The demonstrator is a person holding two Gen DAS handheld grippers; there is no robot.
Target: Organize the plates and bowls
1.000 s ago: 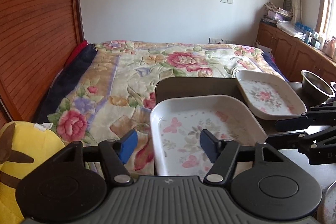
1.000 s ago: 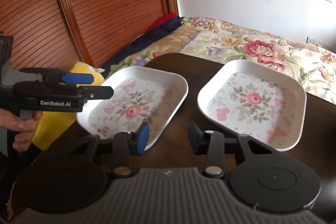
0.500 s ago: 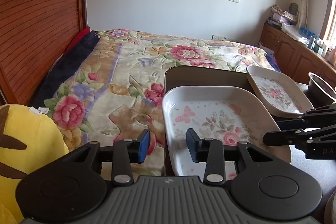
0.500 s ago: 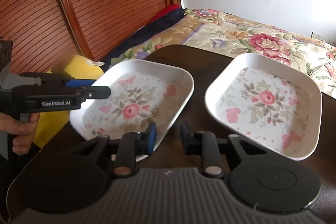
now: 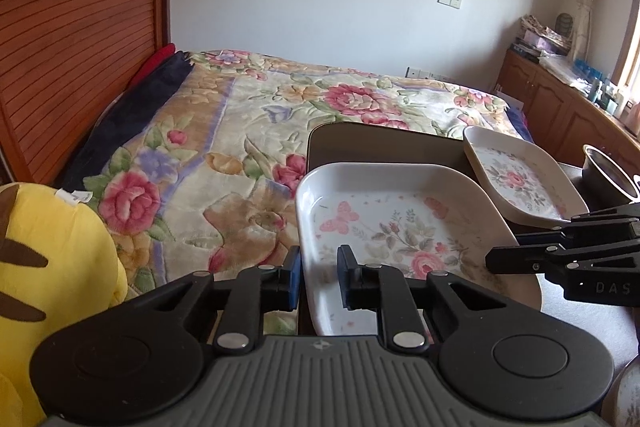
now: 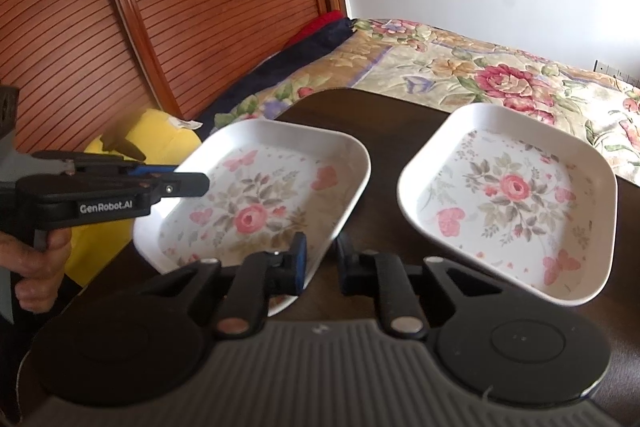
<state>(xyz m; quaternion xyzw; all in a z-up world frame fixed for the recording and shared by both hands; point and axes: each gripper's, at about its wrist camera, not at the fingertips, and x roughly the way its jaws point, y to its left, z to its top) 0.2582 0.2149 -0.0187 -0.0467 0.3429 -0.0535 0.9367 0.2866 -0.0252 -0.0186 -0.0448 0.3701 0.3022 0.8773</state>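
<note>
Gripping opposite rims of near floral plate point(image 6: 256, 203): left gripper point(image 5: 319, 277) and right gripper point(image 6: 320, 261) both clamped. White, rounded-square, pink rose centre, butterflies.

Each gripper is built of black plastic, with two round discs behind a grey ribbed housing and silver screw heads on the linkage bars. Blue pads are fitted to the fingers point(image 5: 291, 269) of the left gripper point(image 5: 318, 277) and of the right gripper point(image 6: 320, 259). White "GenRobot.AI" lettering is printed along the left gripper's side; "DAS" is seen on the right one's.
</note>
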